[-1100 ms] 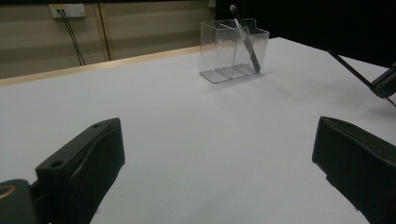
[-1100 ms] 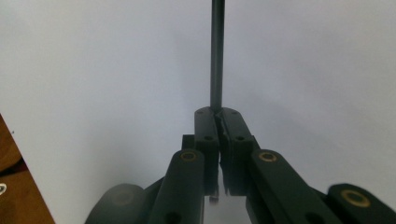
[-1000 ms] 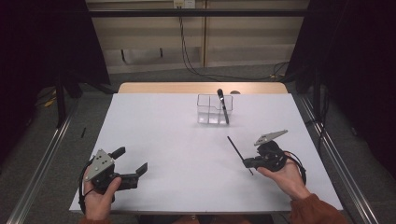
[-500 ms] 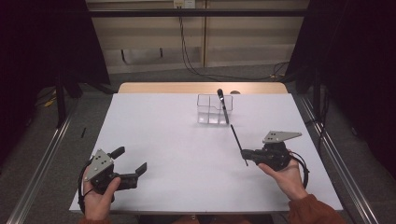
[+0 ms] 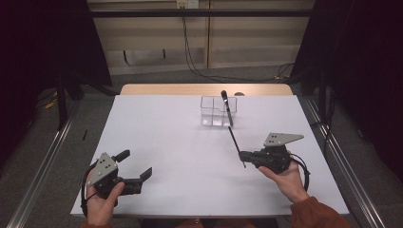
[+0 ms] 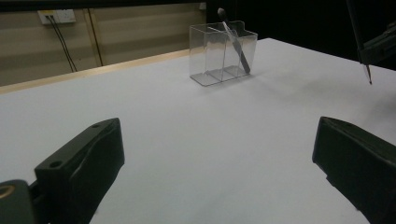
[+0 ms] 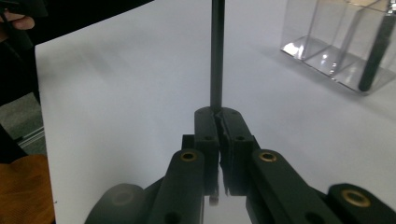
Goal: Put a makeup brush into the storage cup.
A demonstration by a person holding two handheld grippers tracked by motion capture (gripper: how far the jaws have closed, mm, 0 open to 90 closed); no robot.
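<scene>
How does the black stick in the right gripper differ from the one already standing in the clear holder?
The held stick is clamped in the right gripper above the table; the stick in the holder leans in the clear holder. The held stick looks plain and thin; the other has a rounded top. Both are dark and slender.

Black two-jaw tools point(image 5: 243, 155), grey three-cornered plates point(image 5: 281, 138), trailing black cables, rust-orange sleeve point(image 5: 316, 214)

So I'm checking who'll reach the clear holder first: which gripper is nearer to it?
Right. The right gripper, shut on a thin black stick, sits just in front of the clear holder. The left gripper hangs open at the table's near left corner.
</scene>
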